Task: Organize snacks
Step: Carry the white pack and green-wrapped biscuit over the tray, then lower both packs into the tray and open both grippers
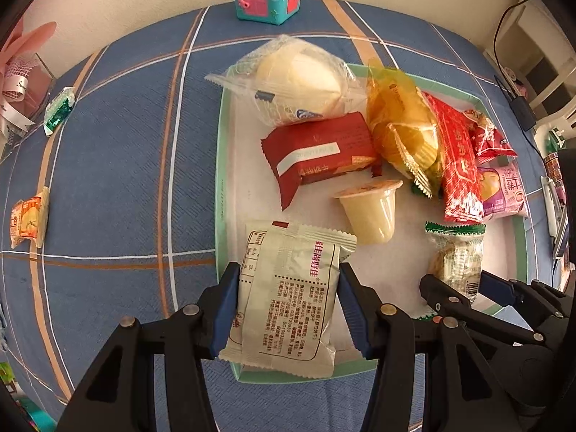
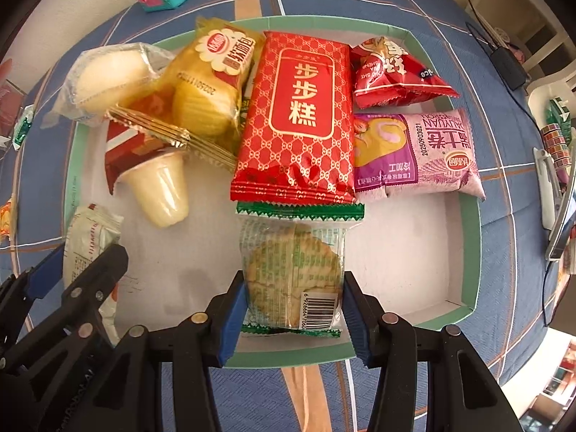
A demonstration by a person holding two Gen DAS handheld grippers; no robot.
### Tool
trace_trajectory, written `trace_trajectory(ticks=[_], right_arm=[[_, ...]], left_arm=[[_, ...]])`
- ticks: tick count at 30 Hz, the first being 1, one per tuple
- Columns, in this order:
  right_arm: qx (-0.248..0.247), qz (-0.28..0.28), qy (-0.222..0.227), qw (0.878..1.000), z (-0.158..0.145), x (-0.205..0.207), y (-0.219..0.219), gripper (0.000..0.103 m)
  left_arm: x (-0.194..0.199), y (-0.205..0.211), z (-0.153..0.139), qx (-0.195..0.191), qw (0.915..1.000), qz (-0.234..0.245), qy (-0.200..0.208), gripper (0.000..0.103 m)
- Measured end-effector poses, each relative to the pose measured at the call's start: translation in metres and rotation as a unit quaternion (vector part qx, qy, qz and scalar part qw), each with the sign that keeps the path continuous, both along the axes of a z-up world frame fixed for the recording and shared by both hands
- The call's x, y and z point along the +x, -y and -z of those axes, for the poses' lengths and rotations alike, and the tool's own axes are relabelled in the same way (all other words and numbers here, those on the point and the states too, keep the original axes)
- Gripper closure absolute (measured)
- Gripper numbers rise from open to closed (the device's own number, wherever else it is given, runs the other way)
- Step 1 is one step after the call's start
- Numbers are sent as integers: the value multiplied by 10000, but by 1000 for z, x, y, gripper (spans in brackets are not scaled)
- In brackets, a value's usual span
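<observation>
Left wrist view: left gripper (image 1: 288, 306) has its blue pads on both long edges of a cream packet (image 1: 288, 298), jaws closed to the packet's width. Packet lies with its long axis running straight away from the gripper, near end overhanging the near rim of the green-edged tray (image 1: 221, 165). Contact looks made on both sides; how firm the squeeze is cannot be told.

Right wrist view: right gripper (image 2: 293, 306) likewise clamps a clear green-trimmed cracker packet (image 2: 293, 270), long axis also pointing away, inside the tray near its front wall. The two grippers sit side by side, close, each nearer its own packet.

Surroundings: just beyond the cracker packet, touching its far seal, is a red patterned cake pack (image 2: 298, 118); a purple bun bag (image 2: 414, 151) lies beside that. Jelly cup (image 1: 370, 212) lies tipped just past the cream packet; dark red pack (image 1: 316, 151) beyond it.

Judgement: both packets look ready either to lift or to release. Loose snacks remain on the cloth to the left, an orange one (image 1: 27, 219) and a green one (image 1: 57, 109), well apart from the tray.
</observation>
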State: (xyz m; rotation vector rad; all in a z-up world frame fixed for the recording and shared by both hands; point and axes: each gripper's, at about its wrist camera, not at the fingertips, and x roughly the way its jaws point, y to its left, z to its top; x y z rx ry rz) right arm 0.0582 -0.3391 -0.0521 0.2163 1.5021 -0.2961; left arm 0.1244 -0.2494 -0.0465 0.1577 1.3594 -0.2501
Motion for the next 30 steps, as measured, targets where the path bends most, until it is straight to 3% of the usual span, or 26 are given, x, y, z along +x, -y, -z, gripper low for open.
trace_trajectory(ticks=[4, 11, 19, 25, 27, 30], right_arm=[[-5, -5, -33, 10000, 7, 0, 4, 49], [-45, 41, -65, 10000, 13, 11, 8, 39], [-123, 44, 10, 9999, 6, 10, 22, 32], [-200, 93, 286, 9993, -14, 7, 31, 25], [-232, 105, 385, 9989, -21, 7, 33, 19], [-180, 63, 523, 9985, -30, 7, 34, 19]], left_arm=[[1, 3, 7, 46, 10000, -43, -69, 48], [2, -2, 13, -10, 9999, -107, -120, 47], [8, -10, 1, -254, 9989, -314, -220, 40], [9, -19, -17, -501, 9977, -457, -92, 31], [7, -22, -26, -482, 9976, -500, 38, 20], [7, -28, -38, -645, 9960, -593, 183, 14]])
